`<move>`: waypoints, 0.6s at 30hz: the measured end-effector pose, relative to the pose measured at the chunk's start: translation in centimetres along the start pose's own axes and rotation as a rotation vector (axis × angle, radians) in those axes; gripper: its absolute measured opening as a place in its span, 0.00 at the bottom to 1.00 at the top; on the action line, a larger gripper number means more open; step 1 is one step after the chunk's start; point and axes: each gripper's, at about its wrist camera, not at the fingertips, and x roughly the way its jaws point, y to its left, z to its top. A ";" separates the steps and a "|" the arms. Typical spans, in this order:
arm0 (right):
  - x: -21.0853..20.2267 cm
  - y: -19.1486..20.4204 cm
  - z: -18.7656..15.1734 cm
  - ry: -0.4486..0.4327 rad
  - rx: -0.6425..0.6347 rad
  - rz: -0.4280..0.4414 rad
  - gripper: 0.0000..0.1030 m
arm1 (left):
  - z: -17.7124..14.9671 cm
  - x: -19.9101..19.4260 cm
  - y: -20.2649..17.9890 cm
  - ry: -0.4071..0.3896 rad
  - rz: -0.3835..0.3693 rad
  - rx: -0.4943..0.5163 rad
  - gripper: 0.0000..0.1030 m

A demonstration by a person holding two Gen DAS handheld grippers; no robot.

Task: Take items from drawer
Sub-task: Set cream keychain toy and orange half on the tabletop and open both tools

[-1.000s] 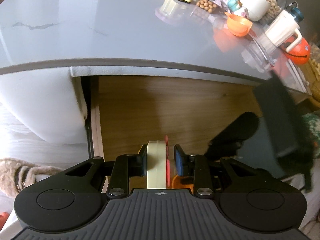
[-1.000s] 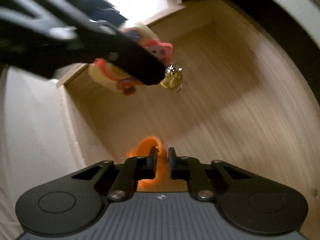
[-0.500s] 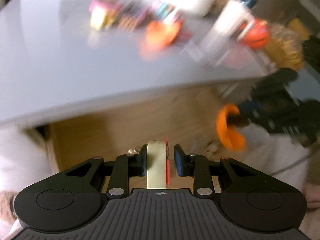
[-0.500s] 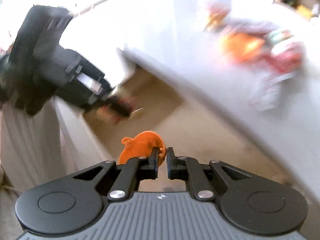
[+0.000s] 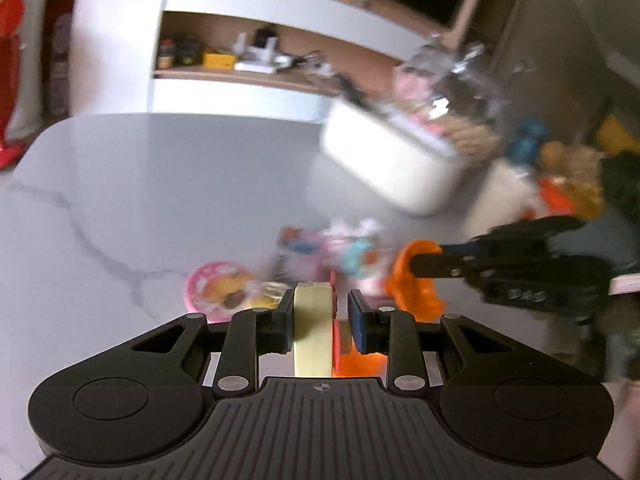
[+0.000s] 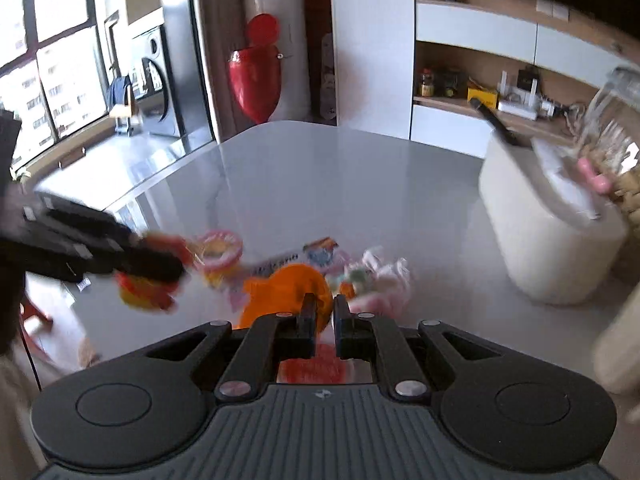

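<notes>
My left gripper is shut on a cream-yellow toy with a red-pink side, held over the grey marble tabletop. In the left wrist view my right gripper reaches in from the right with an orange plastic piece. In the right wrist view the right gripper is shut on the rim of that orange piece. The left gripper enters there from the left with the blurred toy. The drawer is out of view.
A pile of small toys and packets and a pink round toy lie on the table just ahead. A white tub and a glass jar stand at the right. Shelves line the far wall.
Both grippers have risen out of the wooden drawer to above the tabletop, each still holding its item. The drawer has dropped out of view and the table's pile now lies ahead.
</notes>
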 end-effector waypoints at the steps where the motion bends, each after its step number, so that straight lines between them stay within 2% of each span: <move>1: 0.8 -0.1 0.0 0.014 0.009 -0.004 0.10 | -0.4 0.8 0.3 0.013 0.032 -0.003 0.29; 3: 2.4 -0.1 -0.1 0.037 0.009 -0.028 0.22 | -1.0 1.8 0.6 0.033 0.057 -0.015 0.31; 6: 2.6 0.2 -0.8 0.029 -0.004 -0.028 0.35 | -1.6 2.1 0.4 0.055 0.114 0.019 0.31; 9: 2.0 0.0 -1.5 0.024 0.000 -0.044 0.35 | -1.6 1.5 0.2 0.013 0.152 0.045 0.31; 14: -0.6 -0.1 -2.2 -0.008 0.015 -0.015 0.35 | -0.5 -1.7 -0.6 -0.129 0.156 0.042 0.31; 18: -3.9 0.4 -3.1 -0.026 -0.011 0.016 0.35 | 0.0 -3.7 -2.1 -0.163 0.150 0.081 0.31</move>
